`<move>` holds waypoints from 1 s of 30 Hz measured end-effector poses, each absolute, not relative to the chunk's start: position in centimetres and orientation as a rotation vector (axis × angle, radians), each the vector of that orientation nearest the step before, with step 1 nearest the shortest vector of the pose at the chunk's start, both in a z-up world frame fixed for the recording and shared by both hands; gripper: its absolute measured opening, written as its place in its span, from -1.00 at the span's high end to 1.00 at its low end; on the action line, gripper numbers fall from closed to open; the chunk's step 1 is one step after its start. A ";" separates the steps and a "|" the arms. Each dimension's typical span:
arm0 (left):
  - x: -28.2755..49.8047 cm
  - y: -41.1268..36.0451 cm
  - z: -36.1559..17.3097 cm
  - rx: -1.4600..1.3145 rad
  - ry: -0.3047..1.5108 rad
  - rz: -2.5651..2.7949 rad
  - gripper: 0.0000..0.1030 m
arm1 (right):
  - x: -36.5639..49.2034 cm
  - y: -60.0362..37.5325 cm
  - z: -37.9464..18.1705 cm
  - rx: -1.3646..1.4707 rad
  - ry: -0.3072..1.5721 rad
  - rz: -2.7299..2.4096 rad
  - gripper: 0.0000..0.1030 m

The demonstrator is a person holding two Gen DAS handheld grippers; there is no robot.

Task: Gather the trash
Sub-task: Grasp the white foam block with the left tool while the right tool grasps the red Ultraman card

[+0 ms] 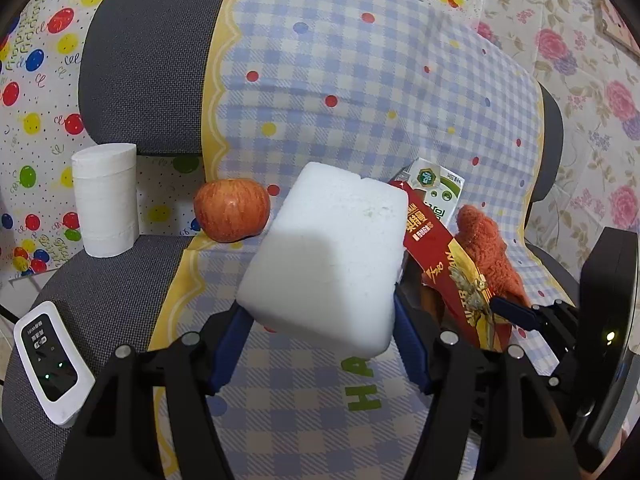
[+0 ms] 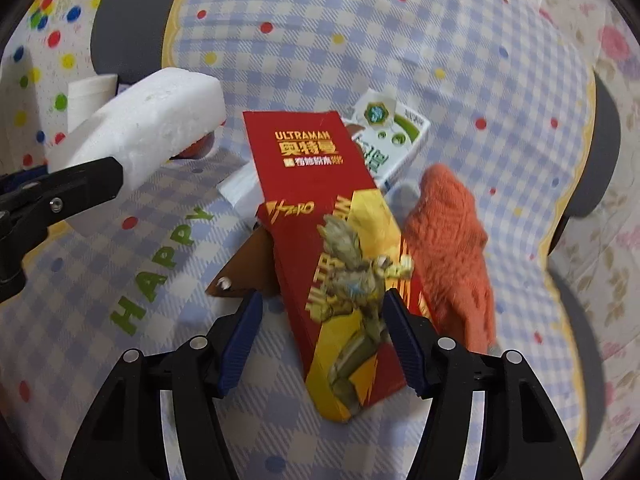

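Note:
My left gripper (image 1: 322,312) is shut on a white foam block (image 1: 324,256) and holds it above the chair seat; the block also shows in the right wrist view (image 2: 152,120). My right gripper (image 2: 322,332) is open around a red and gold Ultraman box (image 2: 332,248), which lies tilted between the blue pads with a gap on the left side. The box also shows in the left wrist view (image 1: 448,264). A green and white carton (image 2: 394,140) lies behind the box. A brown leather piece (image 2: 248,268) sticks out under it.
An orange cloth (image 2: 448,248) lies right of the box. An apple (image 1: 232,210), a paper roll (image 1: 106,200) and a small white device (image 1: 48,360) sit at the left of the seat. A checked cloth (image 1: 320,80) covers the grey chair (image 1: 148,52).

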State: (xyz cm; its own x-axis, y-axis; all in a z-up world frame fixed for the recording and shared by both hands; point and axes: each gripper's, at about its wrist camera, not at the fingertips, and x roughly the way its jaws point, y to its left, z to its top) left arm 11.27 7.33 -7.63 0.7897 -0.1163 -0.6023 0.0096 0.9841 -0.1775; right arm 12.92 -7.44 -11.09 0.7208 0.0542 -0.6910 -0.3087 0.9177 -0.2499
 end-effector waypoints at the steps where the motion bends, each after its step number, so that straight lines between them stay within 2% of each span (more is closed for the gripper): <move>1: 11.3 7.4 -7.7 -0.171 0.660 -0.067 -0.25 | 13.0 -7.1 -11.1 -0.384 0.734 0.191 -0.04; 5: 11.1 7.5 -7.6 -0.170 0.664 -0.066 -0.25 | 13.2 -7.5 -10.6 -0.377 0.723 0.175 0.41; 7: 11.0 7.5 -7.5 -0.170 0.662 -0.066 -0.25 | 13.1 -8.0 -10.1 -0.365 0.700 0.172 0.71; 13: 10.2 7.0 -6.2 -0.161 0.635 -0.076 -0.25 | 11.4 -12.3 -4.6 -0.179 0.571 0.171 0.97; 17: 9.1 5.6 -5.2 -0.146 0.612 -0.109 -0.25 | 10.6 -16.3 -2.0 0.020 0.552 0.218 0.99; 30: 6.9 -1.7 -4.2 -0.068 0.588 -0.249 -0.25 | 5.4 -21.9 -0.8 0.126 0.516 0.200 0.99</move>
